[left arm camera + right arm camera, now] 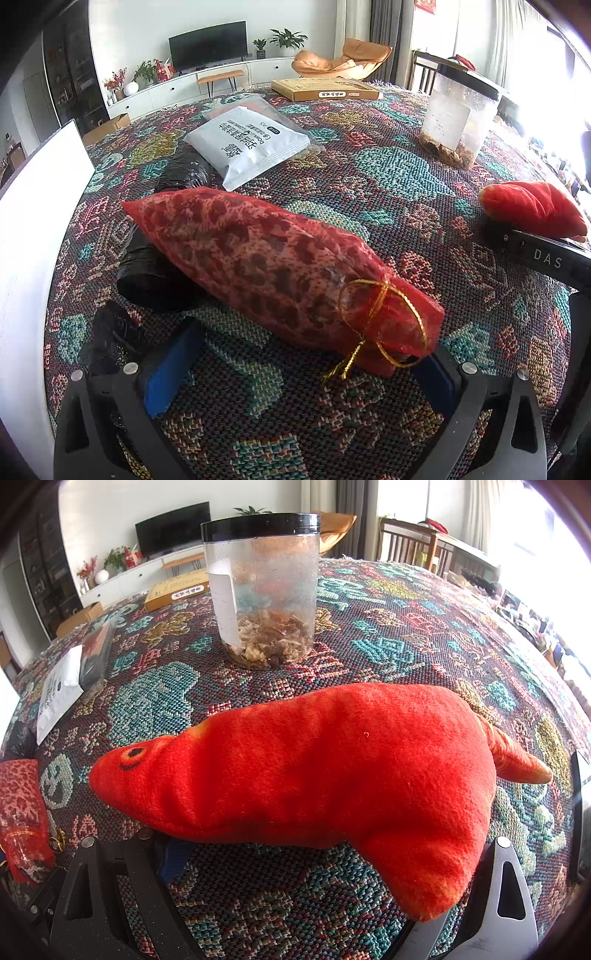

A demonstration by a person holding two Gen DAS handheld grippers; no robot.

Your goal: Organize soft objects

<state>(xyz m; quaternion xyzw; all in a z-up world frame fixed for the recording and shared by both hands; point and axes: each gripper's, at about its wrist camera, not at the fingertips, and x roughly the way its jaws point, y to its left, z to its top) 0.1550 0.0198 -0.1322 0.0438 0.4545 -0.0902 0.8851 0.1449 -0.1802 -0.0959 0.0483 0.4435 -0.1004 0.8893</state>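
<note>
A red mesh drawstring pouch [266, 266] with a gold cord lies on the patterned tablecloth [388, 184], partly over black plastic rolls [155, 273]. My left gripper [295, 373] is open, its blue-padded fingers [170, 369] on either side of the pouch's tied end. A red plush fish [325, 775] lies across my right gripper [321, 853], which is open, its fingers under the toy's edges. The fish also shows at the right in the left wrist view [532, 210]. The pouch shows at the left edge in the right wrist view [22, 812].
A grey-white packet [251, 144] and a flat yellow box [325, 88] lie further back. A clear jar with a black lid [262, 590] stands behind the fish. A white board [33, 229] stands at the table's left edge.
</note>
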